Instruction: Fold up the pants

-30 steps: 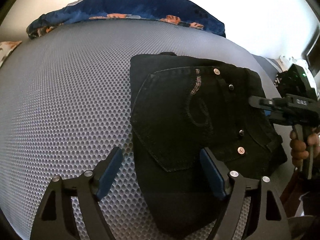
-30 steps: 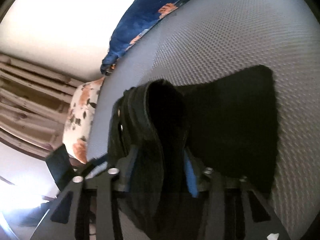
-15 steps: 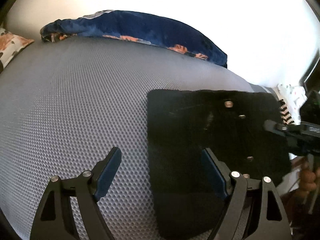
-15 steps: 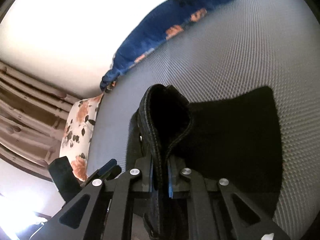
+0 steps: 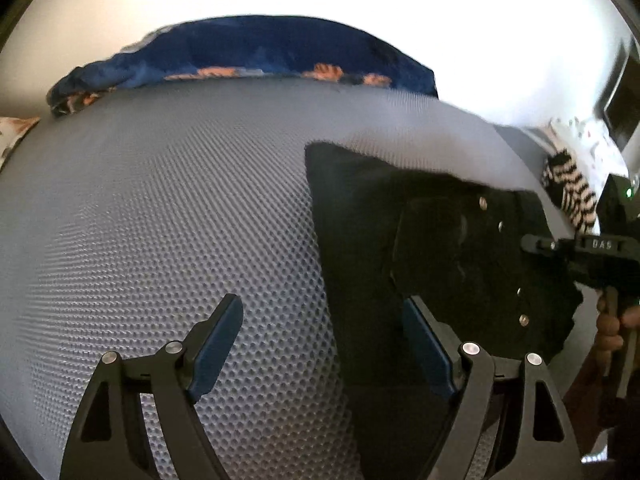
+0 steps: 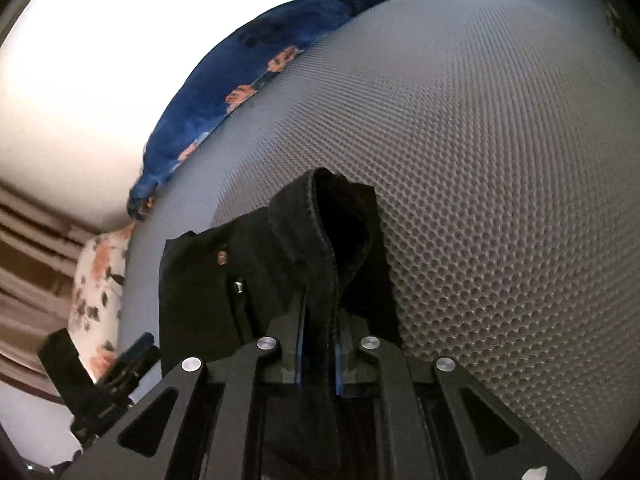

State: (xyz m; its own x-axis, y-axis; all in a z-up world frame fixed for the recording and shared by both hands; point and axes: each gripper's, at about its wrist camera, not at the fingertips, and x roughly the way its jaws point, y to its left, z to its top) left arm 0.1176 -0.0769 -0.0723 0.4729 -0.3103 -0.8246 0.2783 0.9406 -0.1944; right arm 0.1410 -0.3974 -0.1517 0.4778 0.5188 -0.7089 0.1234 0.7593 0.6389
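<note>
The black pants (image 5: 432,256) lie folded on the grey mesh mattress (image 5: 168,208), with a back pocket and metal rivets facing up. My left gripper (image 5: 324,340) is open and empty, its right finger over the pants' left part. My right gripper (image 6: 320,344) is shut on a thick folded edge of the pants (image 6: 316,232) and lifts it off the mattress (image 6: 500,168). The right gripper also shows at the right in the left wrist view (image 5: 580,252), at the pants' right edge.
A dark blue floral blanket (image 5: 248,56) lies along the far edge of the mattress, also in the right wrist view (image 6: 248,76). A white floral pillow (image 6: 100,288) sits at the left. A black-and-white striped cloth (image 5: 568,192) lies at the right.
My right gripper closed on the pants' folded edge and raised it. My left gripper stayed open, and its view shifted so the pants sit further right.
</note>
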